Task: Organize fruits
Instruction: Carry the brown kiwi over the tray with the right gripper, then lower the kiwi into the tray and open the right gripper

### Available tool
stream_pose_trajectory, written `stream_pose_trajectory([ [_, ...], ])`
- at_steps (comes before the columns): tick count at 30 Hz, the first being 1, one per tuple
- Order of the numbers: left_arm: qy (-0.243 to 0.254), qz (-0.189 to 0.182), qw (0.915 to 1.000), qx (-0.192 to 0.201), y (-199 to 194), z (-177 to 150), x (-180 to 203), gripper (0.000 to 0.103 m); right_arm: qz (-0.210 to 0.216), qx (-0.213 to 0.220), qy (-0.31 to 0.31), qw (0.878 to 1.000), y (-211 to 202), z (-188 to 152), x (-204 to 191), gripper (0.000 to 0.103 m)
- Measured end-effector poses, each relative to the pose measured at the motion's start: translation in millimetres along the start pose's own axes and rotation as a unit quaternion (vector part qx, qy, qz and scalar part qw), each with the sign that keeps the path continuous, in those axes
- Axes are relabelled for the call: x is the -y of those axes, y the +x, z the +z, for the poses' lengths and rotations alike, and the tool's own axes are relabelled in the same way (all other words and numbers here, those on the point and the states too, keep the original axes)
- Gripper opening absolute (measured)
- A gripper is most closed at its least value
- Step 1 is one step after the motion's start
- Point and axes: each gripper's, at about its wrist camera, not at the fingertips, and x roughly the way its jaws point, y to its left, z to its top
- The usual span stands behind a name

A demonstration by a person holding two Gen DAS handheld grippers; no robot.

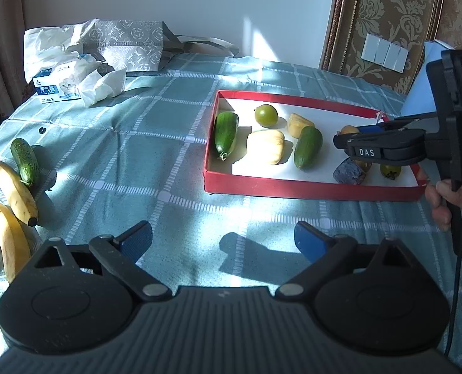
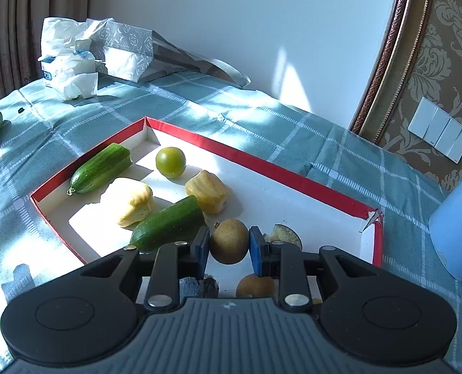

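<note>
Sunlit white wall (image 1: 184, 6), damask panel (image 1: 393, 9)

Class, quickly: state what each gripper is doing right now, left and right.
Left gripper: open, holding nothing, above the teal checked tablecloth.
Right gripper: shut on a small round brownish-yellow fruit, over the red-rimmed white tray.

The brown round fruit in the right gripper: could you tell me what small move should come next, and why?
Probably lower it onto bare tray floor and open. The right gripper is shut on the brown round fruit, which hangs above the red tray, beside a cucumber.
</note>
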Motion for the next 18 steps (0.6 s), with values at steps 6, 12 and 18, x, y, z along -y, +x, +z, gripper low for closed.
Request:
stream_pose_trajectory([
  [6,0.004,-0.001,1.0000,-0.002,0,0,4,0.097,-0.004,-0.022,-0.004,1.000,20,4,-5,0.026],
  [12,0.001,0.002,1.0000,-0.002,3,2,5,0.099,-0.012,-0.033,0.001,0.999,25,2,-7,0.027],
  [18,0.004,-0.004,1.0000,-0.001,7,7,10,0.099,-0.021,-0.018,0.012,1.000,14,3,-5,0.046],
])
